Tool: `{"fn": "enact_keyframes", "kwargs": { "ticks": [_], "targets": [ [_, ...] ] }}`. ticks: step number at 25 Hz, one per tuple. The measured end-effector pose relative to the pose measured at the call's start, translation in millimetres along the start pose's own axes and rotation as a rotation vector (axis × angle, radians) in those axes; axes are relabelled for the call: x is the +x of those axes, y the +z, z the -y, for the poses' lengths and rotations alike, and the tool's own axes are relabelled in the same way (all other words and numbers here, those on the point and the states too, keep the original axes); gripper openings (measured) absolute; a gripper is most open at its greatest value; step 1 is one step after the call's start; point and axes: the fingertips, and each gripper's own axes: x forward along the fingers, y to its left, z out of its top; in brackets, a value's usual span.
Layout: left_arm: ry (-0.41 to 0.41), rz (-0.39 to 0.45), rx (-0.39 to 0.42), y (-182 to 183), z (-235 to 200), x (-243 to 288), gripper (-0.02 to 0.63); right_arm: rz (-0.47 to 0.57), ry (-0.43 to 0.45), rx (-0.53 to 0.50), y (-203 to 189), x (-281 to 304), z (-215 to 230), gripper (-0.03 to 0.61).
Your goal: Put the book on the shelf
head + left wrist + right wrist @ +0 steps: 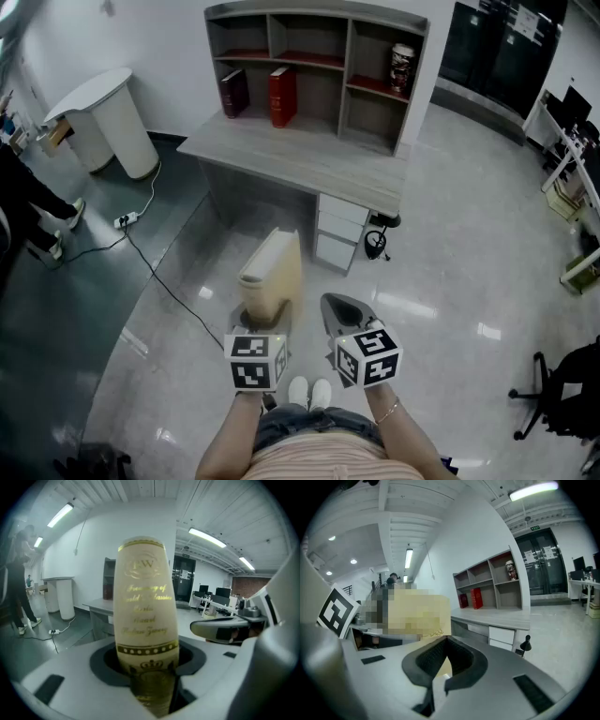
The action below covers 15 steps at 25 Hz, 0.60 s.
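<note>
Book point(272, 272): cream with gilt lettering on the spine, low centre of the head view, well apart from the shelf. Clamped at its lower end and carried upright, probably so as to slide in standing without a second grip.
Left gripper point(147, 667): clenched on the book, spread wide round the thick block. Sole bearer of the load.
Right gripper point(444, 644): closed on nothing, just right of the book in the head view. Free, likely for steadying the book or nudging neighbours aside.
Shelf point(319, 66): upper centre of the head view, at the back of the desk. Mostly bare bays, so room enough for one more volume.
Desk point(300, 159): between the carrier and the shelf. Calls for a reach across its top.
Red book point(282, 97): upright in the lower row, left of centre. A model for how the cream one ought to stand.
Dark book point(234, 92): just left of the red one, slightly tilted.
Can point(401, 67): upper right bay. Best avoided.
Stage: by judgement, carrying toward the desk, placing not yet begun.
Risk: held low with the bulk above the grip, hence liable to tip or swing on approach.
</note>
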Motion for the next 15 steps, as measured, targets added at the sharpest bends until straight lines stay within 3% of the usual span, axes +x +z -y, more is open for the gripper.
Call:
{"fn": "enact_keyframes", "kwargs": {
  "ticks": [15],
  "targets": [
    [0.029,-0.006,-0.023,-1,9,6,0.229,0.014,-0.001,0.032,0,-10,19,0.008]
  ]
}}
